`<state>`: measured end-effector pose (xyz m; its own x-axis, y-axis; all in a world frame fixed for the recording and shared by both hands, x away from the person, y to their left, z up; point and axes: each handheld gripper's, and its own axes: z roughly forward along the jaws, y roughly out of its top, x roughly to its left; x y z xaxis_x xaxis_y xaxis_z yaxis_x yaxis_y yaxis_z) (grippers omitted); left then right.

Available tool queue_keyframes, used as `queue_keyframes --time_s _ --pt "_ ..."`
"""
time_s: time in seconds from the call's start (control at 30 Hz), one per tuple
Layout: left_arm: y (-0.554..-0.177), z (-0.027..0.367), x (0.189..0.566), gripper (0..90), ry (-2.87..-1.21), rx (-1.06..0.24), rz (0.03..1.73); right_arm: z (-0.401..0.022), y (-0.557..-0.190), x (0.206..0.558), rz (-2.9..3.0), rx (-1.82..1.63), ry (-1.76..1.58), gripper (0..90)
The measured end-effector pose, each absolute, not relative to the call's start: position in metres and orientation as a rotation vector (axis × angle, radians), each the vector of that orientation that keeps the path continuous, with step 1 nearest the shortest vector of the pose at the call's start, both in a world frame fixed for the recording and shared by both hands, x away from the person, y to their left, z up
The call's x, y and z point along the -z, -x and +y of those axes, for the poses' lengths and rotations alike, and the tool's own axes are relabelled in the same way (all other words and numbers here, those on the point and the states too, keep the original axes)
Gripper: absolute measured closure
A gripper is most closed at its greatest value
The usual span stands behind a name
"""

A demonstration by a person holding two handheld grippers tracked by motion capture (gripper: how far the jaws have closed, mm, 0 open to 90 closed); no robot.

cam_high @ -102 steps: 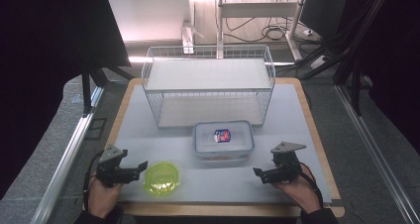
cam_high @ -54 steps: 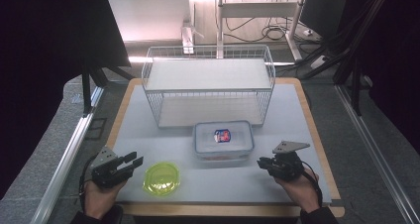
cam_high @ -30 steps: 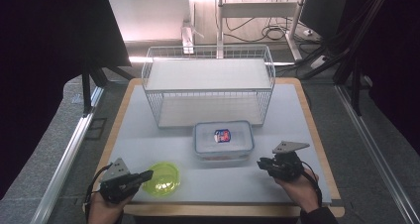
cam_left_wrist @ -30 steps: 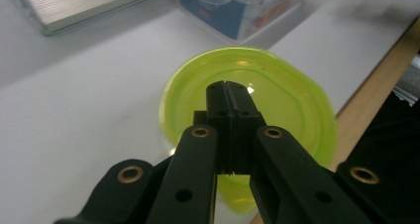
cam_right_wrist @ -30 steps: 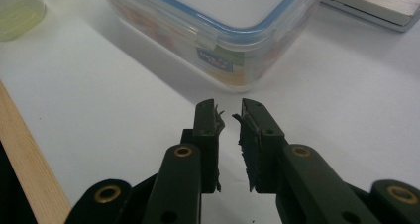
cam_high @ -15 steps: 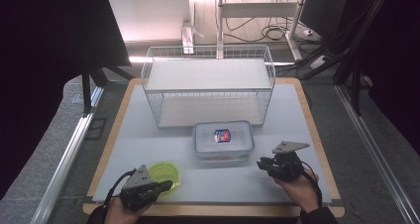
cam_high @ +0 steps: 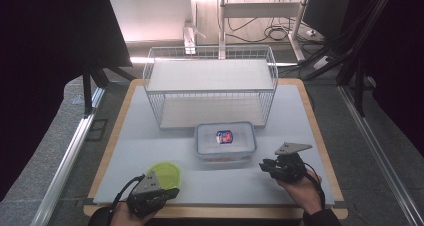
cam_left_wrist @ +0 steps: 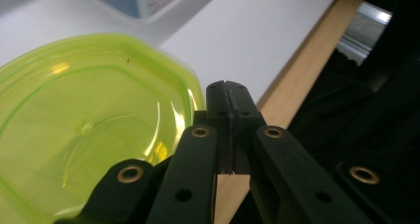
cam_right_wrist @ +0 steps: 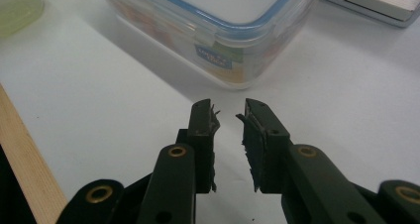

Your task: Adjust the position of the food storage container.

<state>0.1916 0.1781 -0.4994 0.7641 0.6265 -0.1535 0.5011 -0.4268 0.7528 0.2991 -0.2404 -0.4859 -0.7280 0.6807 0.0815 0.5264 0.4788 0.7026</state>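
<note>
the left gripper [cam_high: 167, 192] sits low at the near left of the table [cam_high: 150, 151], close over its wooden front edge, its jaws pressed tight together with nothing between them; in the left gripper view the closed tips [cam_left_wrist: 229, 97] lie just beside the near rim of the green bowl [cam_left_wrist: 84, 130], off to its right side and pointing past it, and whether they touch the rim cannot be told. from there the bowl [cam_high: 164, 173] lies just ahead and a little toward the table's middle, so this hand is by far the nearer one to it. the bowl is round, with no long axis to line up on; what matters is that the rim stands beside the shut tips, not between them, so a grasp would call for the jaws to part and one of them to go over the wall. the right gripper [cam_high: 264, 166] rests at the near right, jaws spread a little and empty, aimed at the near corner of the lidded clear container [cam_right_wrist: 218, 26], which sits close ahead of the tips [cam_right_wrist: 228, 112] but apart from them. the container [cam_high: 225, 142] lies between the two hands, just before the wire basket [cam_high: 210, 93].
</note>
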Motion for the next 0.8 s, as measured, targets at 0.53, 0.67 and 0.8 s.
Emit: queue_keyframes --time_s 0.53,0.67,0.8 --pt "-0.224 0.209 0.505 90.0 -2.054 -0.216 0.984 -0.240 -0.300 0.487 2.513 -1.068 -1.045 75.2" --pt "-0.229 0.215 0.505 90.0 -2.051 -0.230 1.000 -0.240 -0.300 0.487 2.510 -1.062 -1.045 75.9" --pt "-0.238 0.221 0.505 90.0 -2.061 -0.266 1.022 -0.240 -0.300 0.488 2.516 -1.058 -1.039 75.6"
